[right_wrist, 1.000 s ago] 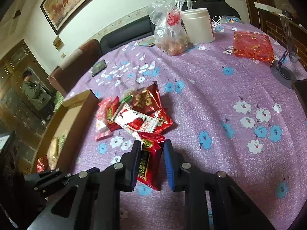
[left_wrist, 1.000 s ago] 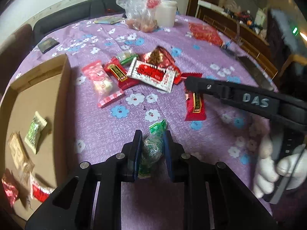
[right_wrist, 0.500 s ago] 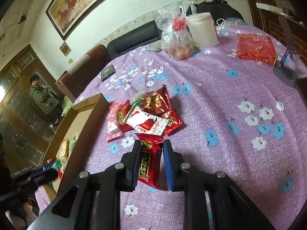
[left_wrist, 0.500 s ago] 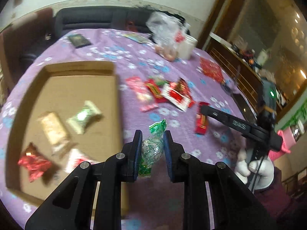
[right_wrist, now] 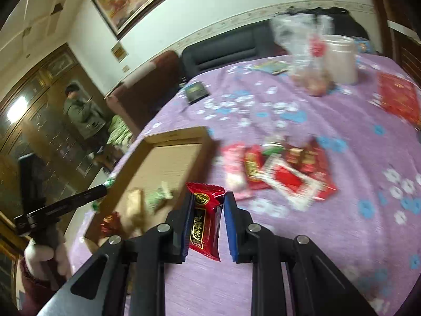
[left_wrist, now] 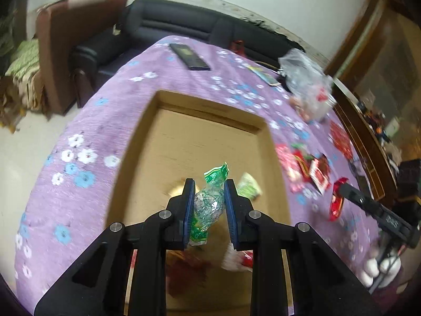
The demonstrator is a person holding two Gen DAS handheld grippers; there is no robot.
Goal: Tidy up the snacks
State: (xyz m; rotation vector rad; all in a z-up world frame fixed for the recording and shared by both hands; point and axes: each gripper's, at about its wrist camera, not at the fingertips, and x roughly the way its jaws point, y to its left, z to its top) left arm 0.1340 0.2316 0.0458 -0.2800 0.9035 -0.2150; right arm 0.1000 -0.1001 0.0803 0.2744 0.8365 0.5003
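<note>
My left gripper [left_wrist: 208, 184] is shut on a green-wrapped candy [left_wrist: 209, 202] and holds it above the open cardboard box [left_wrist: 147, 121], which holds several snacks, among them a pale green one [left_wrist: 247, 188]. My right gripper [right_wrist: 206, 197] is shut on a red snack packet [right_wrist: 205, 221], lifted above the purple flowered tablecloth beside the box [right_wrist: 202, 138]. A pile of red and pink snack packets [right_wrist: 279, 171] lies on the cloth to the right of the box; it also shows in the left wrist view [left_wrist: 302, 166].
A clear plastic bag of snacks [right_wrist: 305, 58], a white jar [right_wrist: 340, 60] and a red packet [right_wrist: 397, 97] sit at the table's far side. A dark phone [left_wrist: 189, 56] lies at the far edge. A sofa and armchair stand behind; a person [right_wrist: 81, 110] stands at left.
My left gripper has carried the green candy left from the cloth to over the box. My right gripper has lifted the red packet and moved it left toward the box.
</note>
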